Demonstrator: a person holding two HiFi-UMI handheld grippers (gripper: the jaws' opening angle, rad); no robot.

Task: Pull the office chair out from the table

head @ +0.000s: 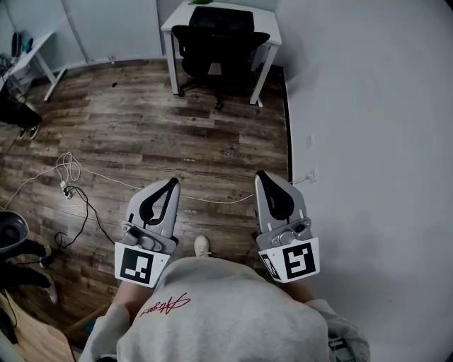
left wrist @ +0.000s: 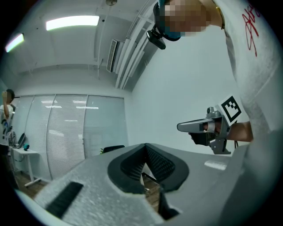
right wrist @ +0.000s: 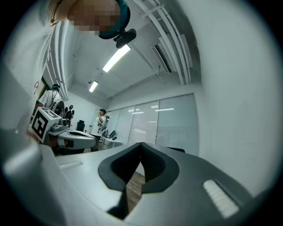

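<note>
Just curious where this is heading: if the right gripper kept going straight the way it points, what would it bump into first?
Nothing close: the right gripper has open floor ahead. Farther on its line seems to reach the black office chair under the white table, though depth is hard to judge.

Black office chair tucked under white table.

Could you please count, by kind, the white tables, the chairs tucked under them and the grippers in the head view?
White tables: 2
Black office chair tucked under the far table: 1
Grippers, jaws shut: 2
Total: 5
</note>
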